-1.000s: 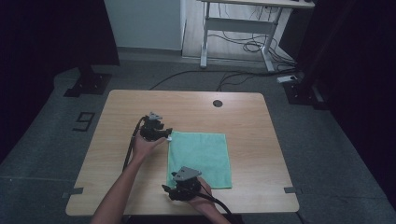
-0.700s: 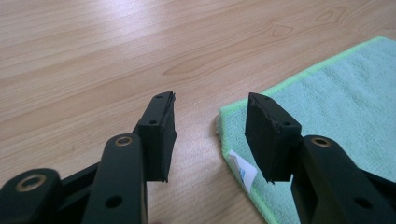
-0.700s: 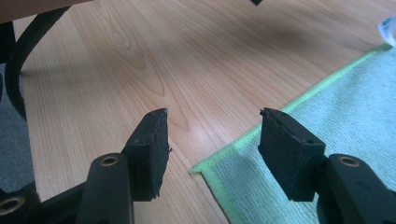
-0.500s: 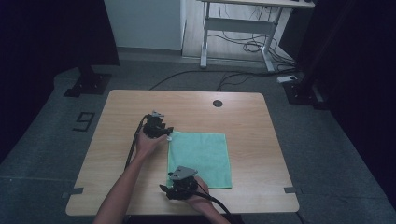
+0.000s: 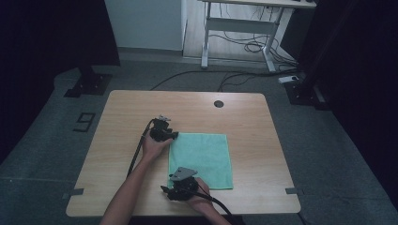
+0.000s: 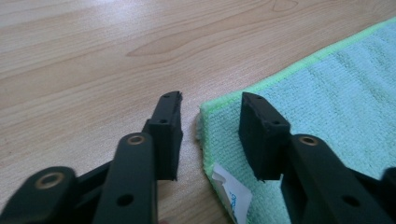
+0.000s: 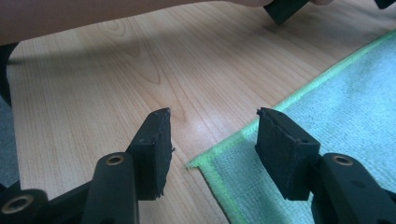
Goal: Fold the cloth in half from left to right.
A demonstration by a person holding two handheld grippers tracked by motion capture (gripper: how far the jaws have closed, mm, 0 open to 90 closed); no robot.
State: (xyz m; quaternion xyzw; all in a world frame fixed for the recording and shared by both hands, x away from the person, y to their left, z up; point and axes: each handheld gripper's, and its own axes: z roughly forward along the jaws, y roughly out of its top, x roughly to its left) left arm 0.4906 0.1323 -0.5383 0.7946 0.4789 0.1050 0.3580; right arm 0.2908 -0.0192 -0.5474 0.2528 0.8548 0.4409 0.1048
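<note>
1. The desk (image 5: 117, 122) carries a flat green cloth (image 5: 202, 157).
2. The left gripper (image 6: 210, 116) has its spread fingers (image 6: 166, 135) astride the cloth's far corner; they have just been closing, and the gripper sits lower than before.
3. The right gripper (image 7: 212, 140) has spread fingers astride the near corner.

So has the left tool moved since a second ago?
Yes, slightly: the left tool has edged toward the green cloth's far-left corner, judged against the table's edge, jaws closing around that corner.
</note>
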